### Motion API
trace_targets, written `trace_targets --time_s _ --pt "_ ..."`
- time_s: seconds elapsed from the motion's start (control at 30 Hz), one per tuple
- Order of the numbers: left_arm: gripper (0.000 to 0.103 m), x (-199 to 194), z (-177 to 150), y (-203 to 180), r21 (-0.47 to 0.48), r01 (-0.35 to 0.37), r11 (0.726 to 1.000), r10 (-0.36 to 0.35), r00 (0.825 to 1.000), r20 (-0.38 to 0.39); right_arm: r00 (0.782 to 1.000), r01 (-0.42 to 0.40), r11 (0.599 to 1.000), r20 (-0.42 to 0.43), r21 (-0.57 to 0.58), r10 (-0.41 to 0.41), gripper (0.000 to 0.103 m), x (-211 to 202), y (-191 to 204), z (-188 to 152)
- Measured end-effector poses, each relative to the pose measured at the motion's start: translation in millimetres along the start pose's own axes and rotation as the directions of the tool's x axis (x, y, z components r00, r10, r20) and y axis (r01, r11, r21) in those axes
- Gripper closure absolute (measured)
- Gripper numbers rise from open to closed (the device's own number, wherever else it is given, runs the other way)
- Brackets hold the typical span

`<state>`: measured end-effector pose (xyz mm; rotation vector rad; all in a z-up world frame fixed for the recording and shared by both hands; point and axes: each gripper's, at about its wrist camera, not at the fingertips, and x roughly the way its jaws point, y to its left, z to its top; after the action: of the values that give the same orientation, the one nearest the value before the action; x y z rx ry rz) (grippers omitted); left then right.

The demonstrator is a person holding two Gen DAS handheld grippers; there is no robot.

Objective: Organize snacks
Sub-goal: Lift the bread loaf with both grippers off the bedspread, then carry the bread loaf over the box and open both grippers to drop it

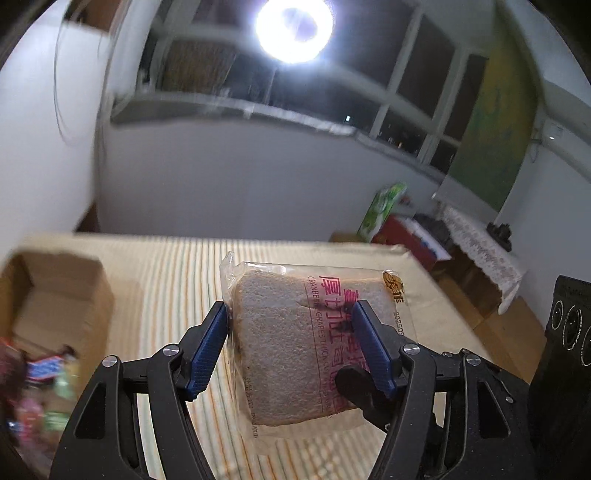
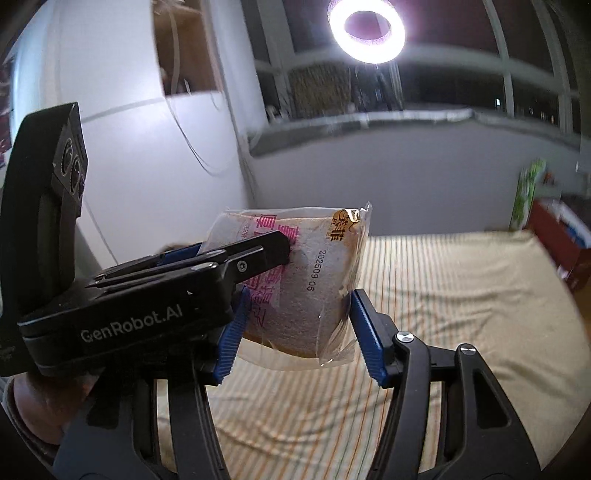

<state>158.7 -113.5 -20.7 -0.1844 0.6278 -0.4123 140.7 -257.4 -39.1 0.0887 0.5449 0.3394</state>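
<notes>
A clear packet holding one thick slice of bread, printed in pink, hangs in the air above a striped cloth. My left gripper is shut on it, one blue pad at the slice's left edge and the other on its printed face. My right gripper is also shut on the same bread packet, its blue pads pressing the lower part from both sides. One black right finger shows low on the packet. The left fingers reach in from the left across the packet's upper half.
An open cardboard box with several bright snack packs sits at the left on the striped cloth. A hand holds the left gripper. A ring light glares overhead. Furniture and a red box stand beyond.
</notes>
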Motion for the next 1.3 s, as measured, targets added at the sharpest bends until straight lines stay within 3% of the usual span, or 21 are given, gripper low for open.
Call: trace_targets --time_s 0.1,0.3,0.77,1.03,1.2,1.3 --pt "0.035 -42.5 9.7 -16.0 0.037 -0.005 0.999 0.002 0.997 0.076 0.999 0.01 1.0 0.042 -0.03 -0.009 0.044 -27.8 16.7 7.1" --pt "0.035 -83.0 12.5 -31.7 0.091 -0.013 0.996 0.0 0.989 0.149 0.997 0.027 0.998 0.077 -0.056 -0.023 0.044 -59.5 39.0 9.1" --pt "0.035 -98.2 -7.7 -33.1 0.102 -0.025 0.994 0.008 0.988 0.157 0.998 0.013 0.999 0.062 -0.045 -0.01 0.044 -64.3 41.7 -7.6" --pt "0.035 -102.4 -27.7 5.1 0.072 -0.05 0.996 0.04 0.989 0.14 1.0 -0.024 0.996 0.004 -0.085 0.024 0.044 -27.0 79.7 -14.7" --pt "0.035 -120.4 -34.8 48.8 0.018 -0.107 0.994 0.103 0.982 0.157 0.993 -0.12 0.984 -0.023 -0.135 0.118 0.044 10.3 131.2 -12.5" --pt "0.035 -139.7 -36.5 82.0 -0.022 -0.169 0.985 0.171 0.969 0.178 0.983 -0.185 0.969 -0.034 -0.162 0.182 0.044 28.3 161.7 -9.8"
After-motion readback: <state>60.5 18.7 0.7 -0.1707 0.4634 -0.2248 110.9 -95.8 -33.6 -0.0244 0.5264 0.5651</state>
